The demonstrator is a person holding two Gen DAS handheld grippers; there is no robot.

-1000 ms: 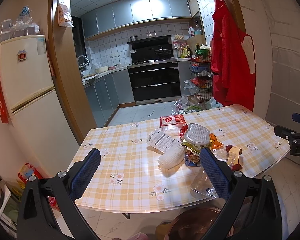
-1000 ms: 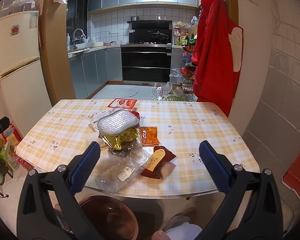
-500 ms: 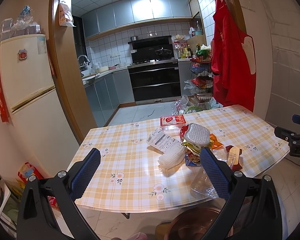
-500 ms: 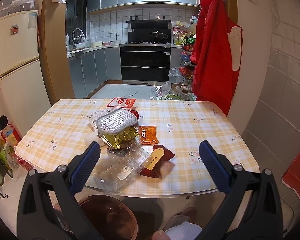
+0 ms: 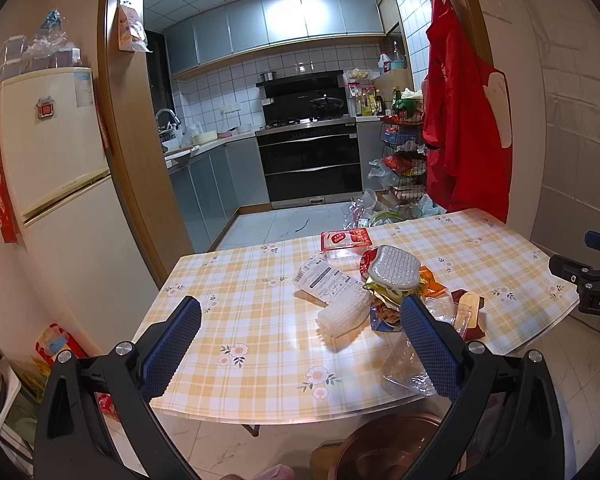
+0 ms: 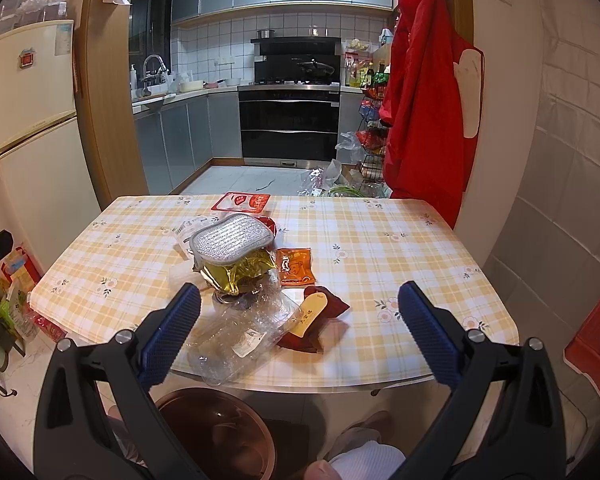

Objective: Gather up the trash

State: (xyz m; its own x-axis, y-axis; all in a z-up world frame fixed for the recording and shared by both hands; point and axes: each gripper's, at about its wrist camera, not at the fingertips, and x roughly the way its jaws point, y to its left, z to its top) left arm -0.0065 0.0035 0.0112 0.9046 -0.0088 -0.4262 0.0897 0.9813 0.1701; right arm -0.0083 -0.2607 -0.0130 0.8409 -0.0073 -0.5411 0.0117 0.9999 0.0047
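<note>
A pile of trash lies on the checked table (image 6: 380, 248): a silver foil tray (image 6: 231, 241), a gold wrapper (image 6: 238, 274), an orange sachet (image 6: 296, 266), a dark red wrapper with a tan tag (image 6: 314, 316), crumpled clear plastic (image 6: 240, 332) at the near edge, and a red-and-white pack (image 6: 242, 203). The left wrist view also shows a white foam net (image 5: 344, 314) and a printed white bag (image 5: 326, 280). A brown bin (image 6: 216, 432) stands on the floor below the near edge. My left gripper (image 5: 300, 344) and right gripper (image 6: 299, 328) are open and empty, held before the table.
A cream fridge (image 5: 52, 184) stands at the left. A red apron (image 6: 424, 92) hangs at the right by the tiled wall. The kitchen with an oven (image 6: 290, 120) lies beyond, with bags and a wire rack (image 6: 370, 148) on its floor.
</note>
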